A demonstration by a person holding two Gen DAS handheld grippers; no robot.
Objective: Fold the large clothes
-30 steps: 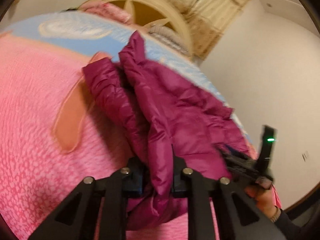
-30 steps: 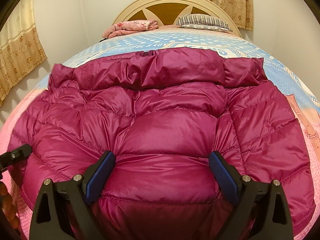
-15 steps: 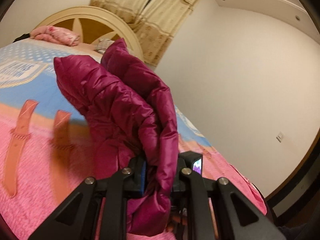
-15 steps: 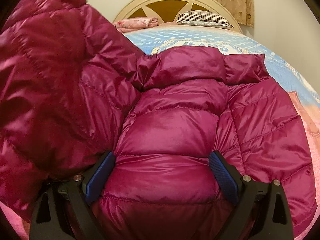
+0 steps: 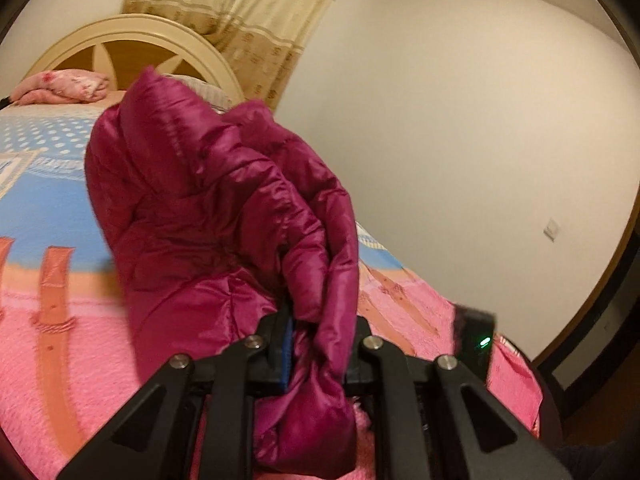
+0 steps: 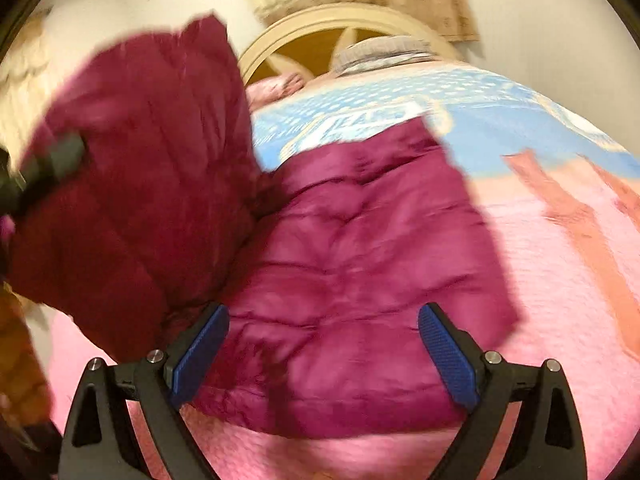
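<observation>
A magenta puffer jacket (image 6: pixel 360 264) lies on the bed. My left gripper (image 5: pixel 320 348) is shut on a fold of the jacket (image 5: pixel 224 208) and holds that side lifted off the bed. In the right wrist view the lifted part (image 6: pixel 132 200) hangs at the left over the flat part. My right gripper (image 6: pixel 324 356) is open, its blue pads on either side above the jacket's near hem, holding nothing. The right gripper's body (image 5: pixel 476 336) shows at the lower right of the left wrist view.
The bed has a pink and blue cover (image 6: pixel 568 272) and a cream headboard (image 5: pixel 120 36). A pink bundle (image 5: pixel 60 88) and a striped pillow (image 6: pixel 384 52) lie at the head. A white wall (image 5: pixel 460 120) and curtains (image 5: pixel 248 4) stand behind.
My left gripper has lifted its side of the jacket up and carried it over toward the right. My right gripper has drawn back and tilted; the view is blurred.
</observation>
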